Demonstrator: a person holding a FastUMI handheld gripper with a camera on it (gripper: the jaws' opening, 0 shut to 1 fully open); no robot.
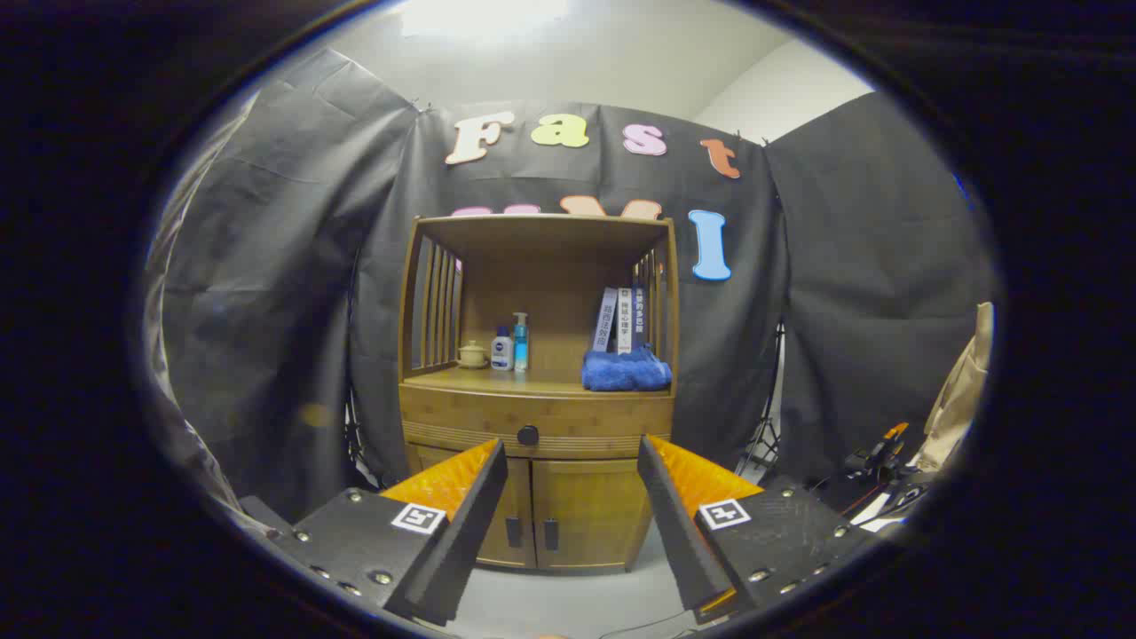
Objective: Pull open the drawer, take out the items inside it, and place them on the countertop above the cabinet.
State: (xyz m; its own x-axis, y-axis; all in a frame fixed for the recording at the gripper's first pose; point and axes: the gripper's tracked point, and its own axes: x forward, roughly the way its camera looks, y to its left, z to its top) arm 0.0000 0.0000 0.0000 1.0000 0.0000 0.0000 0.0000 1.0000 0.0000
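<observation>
1. The drawer [536, 427] sits shut under the countertop [532, 385] of the wooden cabinet [535, 497], so whatever is inside is hidden from us.
2. Its round dark knob [527, 435] lies beyond our fingertips, nearer the left finger; we judge it the one place to grip for the pull.
3. Our gripper [572, 461] has its fingers spread wide and holds nothing, which suits closing in around the knob.
4. On the countertop, a small lidded cup [471, 354] and two bottles [511, 345] stand to the left, a folded blue towel [626, 370] and upright books [621, 319] to the right; the bare middle looks like the natural spot for the items.
5. Two closed doors [550, 510] lie below the drawer, apart from our task.
</observation>
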